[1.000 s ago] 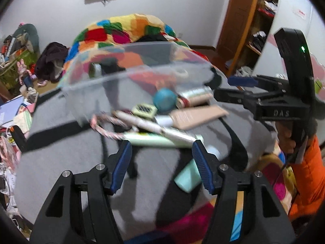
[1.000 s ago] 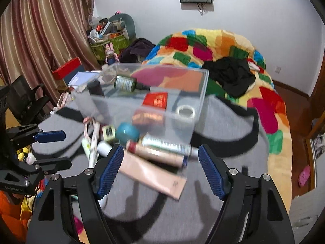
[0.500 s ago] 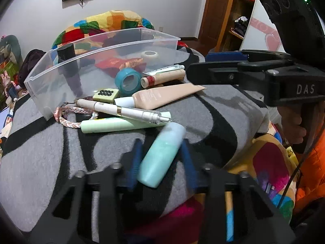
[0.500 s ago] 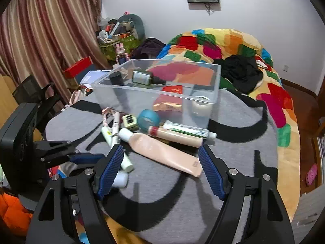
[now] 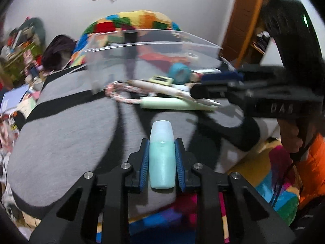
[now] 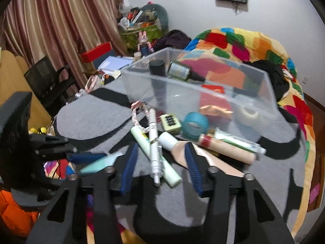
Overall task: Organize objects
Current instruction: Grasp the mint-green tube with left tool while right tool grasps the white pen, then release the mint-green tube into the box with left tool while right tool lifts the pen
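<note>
Left gripper (image 5: 161, 142): jaws have just been closing and its blue pads now press both sides of a small mint-green plastic bottle with a paler cap (image 5: 161, 154), held lengthwise, cap pointing away from the camera, over the grey-and-black patterned blanket (image 5: 67, 134).

Right gripper (image 6: 160, 152): jaws have just been closing but stand apart; pads press on nothing. Between them lie the near ends of a white pen-like tube with a metal tip (image 6: 153, 146) and a pale green tube (image 6: 154, 154), crossed over each other (pen on top).

Just beyond: a peach squeeze tube with a white cap (image 6: 182, 150), a teal roll of tape (image 6: 194, 125), a braided pink-and-white cord (image 6: 135, 114).

Clear plastic bin (image 6: 203, 93) sits behind the pile, holding a dark green bottle (image 6: 180, 71).
</note>
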A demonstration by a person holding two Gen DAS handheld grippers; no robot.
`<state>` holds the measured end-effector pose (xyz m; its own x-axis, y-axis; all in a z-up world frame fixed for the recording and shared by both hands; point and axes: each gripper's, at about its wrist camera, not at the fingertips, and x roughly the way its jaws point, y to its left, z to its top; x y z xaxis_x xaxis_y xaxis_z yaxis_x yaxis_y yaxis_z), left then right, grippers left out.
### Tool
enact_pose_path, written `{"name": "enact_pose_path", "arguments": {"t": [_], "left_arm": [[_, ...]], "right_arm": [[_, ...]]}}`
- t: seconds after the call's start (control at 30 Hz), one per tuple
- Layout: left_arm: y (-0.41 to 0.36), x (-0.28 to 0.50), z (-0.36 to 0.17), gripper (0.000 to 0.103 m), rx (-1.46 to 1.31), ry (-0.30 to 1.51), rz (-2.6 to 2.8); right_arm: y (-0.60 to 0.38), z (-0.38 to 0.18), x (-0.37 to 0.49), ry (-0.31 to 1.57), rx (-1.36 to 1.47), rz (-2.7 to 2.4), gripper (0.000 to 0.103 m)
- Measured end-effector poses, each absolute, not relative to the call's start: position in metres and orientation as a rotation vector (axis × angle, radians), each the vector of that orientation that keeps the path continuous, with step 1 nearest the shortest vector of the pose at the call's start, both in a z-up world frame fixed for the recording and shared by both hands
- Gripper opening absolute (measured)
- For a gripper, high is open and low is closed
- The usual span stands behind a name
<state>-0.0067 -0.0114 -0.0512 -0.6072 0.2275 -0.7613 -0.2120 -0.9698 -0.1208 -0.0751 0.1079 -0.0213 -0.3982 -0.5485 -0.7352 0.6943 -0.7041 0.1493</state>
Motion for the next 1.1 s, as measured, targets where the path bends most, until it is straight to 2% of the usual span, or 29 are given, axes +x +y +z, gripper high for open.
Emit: {"name": "enact_pose_path", "arguments": {"t": [0.17,0.43,0.6,1.0,1.1], "left_arm": [[-0.034,-0.008,-0.050,0.024,-1.244,-0.120,2.653],[-0.036,-0.020,-0.038,0.024,-1.205,-0.163,2.681],[-0.034,-0.022,-0.028,0.025,-1.167,-0.173,2.692],[-0.043,-0.035,0.004,0.024,-1.080,-0.197,2.771],[-0.047,-0.043,0.012,0.025,-1.061,-0.210,2.793]], "right_arm": [[0.097,-0.034,-0.075,0.255,1.069,-2.103,0.014],[0.098,-0.035,-0.071,0.274,1.078,-2.107,0.014],[0.099,-0.039,-0.081,0.208,1.116,-2.079,0.016],[0.115,-0.010,-0.063,0.157,0.988,-2.114,0.012],[0.122,0.005,-0.060,0.130,0.936,-2.130,0.005]]}}
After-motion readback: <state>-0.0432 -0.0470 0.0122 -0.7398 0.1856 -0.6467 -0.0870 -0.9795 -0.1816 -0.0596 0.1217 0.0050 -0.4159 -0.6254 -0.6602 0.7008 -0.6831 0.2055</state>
